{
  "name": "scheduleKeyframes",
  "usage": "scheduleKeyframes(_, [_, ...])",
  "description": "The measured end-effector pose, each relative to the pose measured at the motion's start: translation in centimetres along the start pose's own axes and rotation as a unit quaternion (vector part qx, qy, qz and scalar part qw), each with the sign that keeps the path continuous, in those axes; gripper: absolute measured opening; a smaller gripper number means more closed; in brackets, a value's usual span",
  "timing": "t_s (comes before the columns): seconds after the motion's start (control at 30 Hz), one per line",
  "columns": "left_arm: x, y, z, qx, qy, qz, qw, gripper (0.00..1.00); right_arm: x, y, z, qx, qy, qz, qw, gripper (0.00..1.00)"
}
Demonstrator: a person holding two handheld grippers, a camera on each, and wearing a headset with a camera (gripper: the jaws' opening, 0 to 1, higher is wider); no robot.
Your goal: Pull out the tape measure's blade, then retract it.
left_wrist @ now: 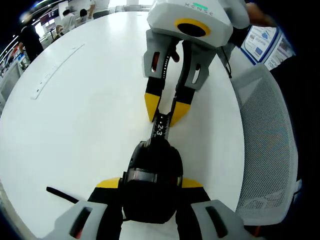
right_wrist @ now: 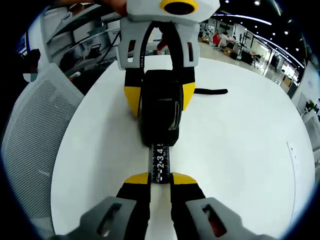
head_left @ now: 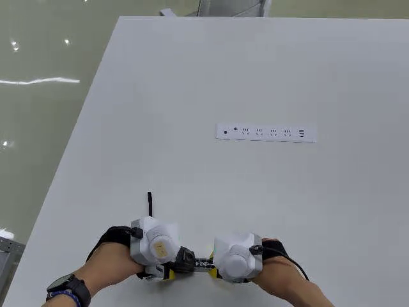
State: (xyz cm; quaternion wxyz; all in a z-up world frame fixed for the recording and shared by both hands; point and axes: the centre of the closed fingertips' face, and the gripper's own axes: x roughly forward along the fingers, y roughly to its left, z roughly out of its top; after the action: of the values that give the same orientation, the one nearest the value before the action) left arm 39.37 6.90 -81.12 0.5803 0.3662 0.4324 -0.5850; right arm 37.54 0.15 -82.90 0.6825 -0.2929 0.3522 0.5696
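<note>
One black tape measure (left_wrist: 150, 192), with one short numbered blade (right_wrist: 160, 161) drawn out. The left gripper (left_wrist: 150, 182) has its jaws clamped on the case; the right gripper (right_wrist: 160, 178) has its jaws pinched on the blade.

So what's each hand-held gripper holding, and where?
The left hand-held gripper clamps the tape measure's case by its sides; right hand-held gripper pinches the blade near its tip.

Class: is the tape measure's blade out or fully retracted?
Out, a little: a short numbered stretch of blade runs from the case to the right gripper.
</note>
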Motion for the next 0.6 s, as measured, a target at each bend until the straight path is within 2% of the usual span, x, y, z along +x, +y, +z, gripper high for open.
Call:
scheduleKeyframes(0.33, [-0.1, 0.0, -0.1, 0.002, 0.004, 0.003, 1.0000, 0.38, -0.6, -0.1, -0.6, -0.003, 0.002, -0.004, 1.0000, 0.13])
scheduleKeyframes(0.6, [-0.1, 0.0, -0.1, 0.002, 0.011, 0.004, 0.9999, 0.38, -1.6, 0.0, -1.9, -0.001, 0.008, -0.008, 0.9999, 0.13])
